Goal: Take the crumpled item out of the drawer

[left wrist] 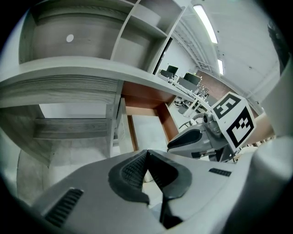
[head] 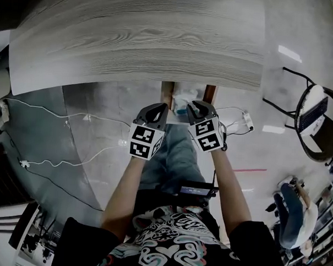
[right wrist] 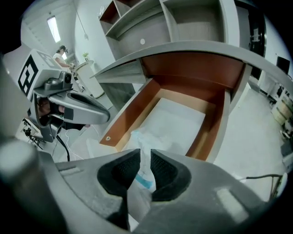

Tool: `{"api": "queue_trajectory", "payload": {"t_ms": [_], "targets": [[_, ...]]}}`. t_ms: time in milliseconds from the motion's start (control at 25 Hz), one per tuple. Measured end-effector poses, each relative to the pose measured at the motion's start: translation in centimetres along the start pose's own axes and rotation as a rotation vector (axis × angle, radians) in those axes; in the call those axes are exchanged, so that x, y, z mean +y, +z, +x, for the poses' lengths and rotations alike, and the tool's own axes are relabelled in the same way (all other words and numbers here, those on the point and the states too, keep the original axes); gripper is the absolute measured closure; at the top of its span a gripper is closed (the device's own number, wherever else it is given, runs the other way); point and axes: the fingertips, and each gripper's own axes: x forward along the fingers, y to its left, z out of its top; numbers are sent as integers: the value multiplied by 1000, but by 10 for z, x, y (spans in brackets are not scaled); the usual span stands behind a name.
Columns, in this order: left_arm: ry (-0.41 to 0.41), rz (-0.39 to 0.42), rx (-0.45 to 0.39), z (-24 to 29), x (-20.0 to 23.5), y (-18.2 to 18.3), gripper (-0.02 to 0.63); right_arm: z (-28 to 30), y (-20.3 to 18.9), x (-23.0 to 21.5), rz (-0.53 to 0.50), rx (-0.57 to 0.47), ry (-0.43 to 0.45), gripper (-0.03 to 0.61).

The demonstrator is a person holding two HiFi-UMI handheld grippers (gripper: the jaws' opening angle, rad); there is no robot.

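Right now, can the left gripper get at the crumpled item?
Probably yes: the left gripper sits right beside the right gripper, which pinches the crumpled item at the front of the open drawer, with nothing between them.

The left forearm and right forearm, both bare, reach forward side by side. The left hand-held gripper has its jaws pressed together with nothing between them. Just beside it, the right hand-held gripper has its jaws pinched on the crumpled item.
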Motion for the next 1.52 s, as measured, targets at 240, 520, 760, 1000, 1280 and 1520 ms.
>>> {"api": "queue_trajectory", "payload": {"t_ms": [240, 520, 760, 1000, 1280, 1520], "targets": [[-1, -11, 8, 4, 2, -2, 609, 15, -1, 7, -73, 28, 25, 526], [0, -19, 20, 6, 3, -7, 609, 21, -4, 5, -143, 70, -35, 568], [0, -20, 17, 6, 5, -3, 609, 19, -1, 1, -139, 73, -45, 570], [1, -14, -3, 0, 3, 8, 609, 6, 14, 0, -134, 37, -64, 571], [8, 7, -58, -15, 3, 32, 609, -20, 37, 0, -140, -19, -100, 571], [9, 28, -117, -39, -4, 60, 609, -59, 55, 5, -138, -72, -145, 571]]}}
